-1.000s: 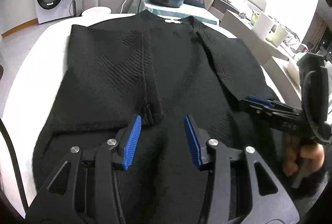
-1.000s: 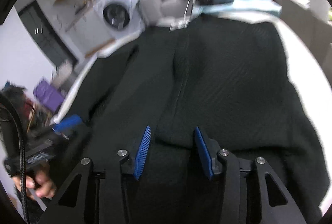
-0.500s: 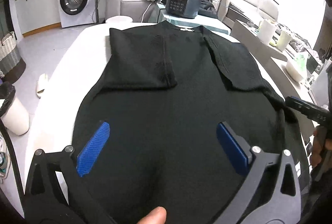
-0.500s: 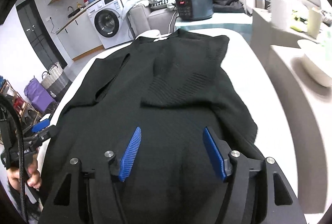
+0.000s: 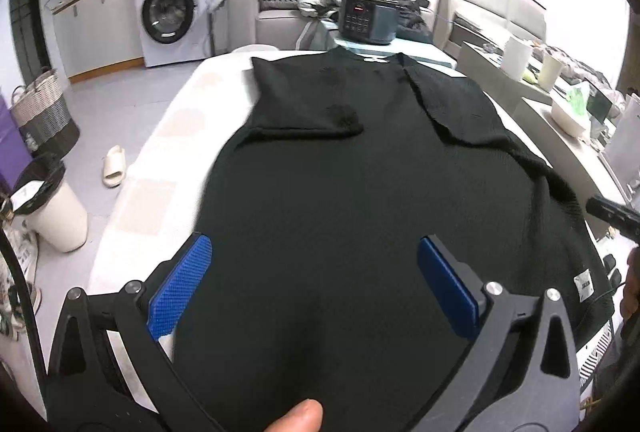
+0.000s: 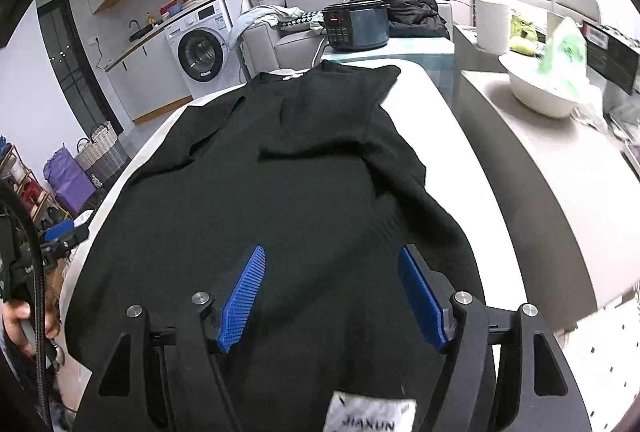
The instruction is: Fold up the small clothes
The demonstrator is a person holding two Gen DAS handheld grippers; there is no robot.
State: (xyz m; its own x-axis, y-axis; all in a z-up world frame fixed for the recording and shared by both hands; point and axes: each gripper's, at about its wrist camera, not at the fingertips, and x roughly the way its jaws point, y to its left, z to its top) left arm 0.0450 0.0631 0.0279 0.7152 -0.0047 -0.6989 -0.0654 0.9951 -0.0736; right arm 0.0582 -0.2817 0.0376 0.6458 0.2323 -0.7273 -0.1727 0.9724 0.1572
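Both sleeves lay folded on the black sweater; my left gripper and right gripper hung wide, empty, lower frame. Next, I judged: grab hem.

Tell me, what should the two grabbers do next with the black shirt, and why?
Probably lower both and pinch the near hem. The black shirt lies flat on the white table, both sleeves already folded in. The left gripper and right gripper hover above it, jaws wide open and empty, ready to fold the bottom up.

Black ribbed sweater on a white counter; blue textured pads on black grippers; white washing machine.
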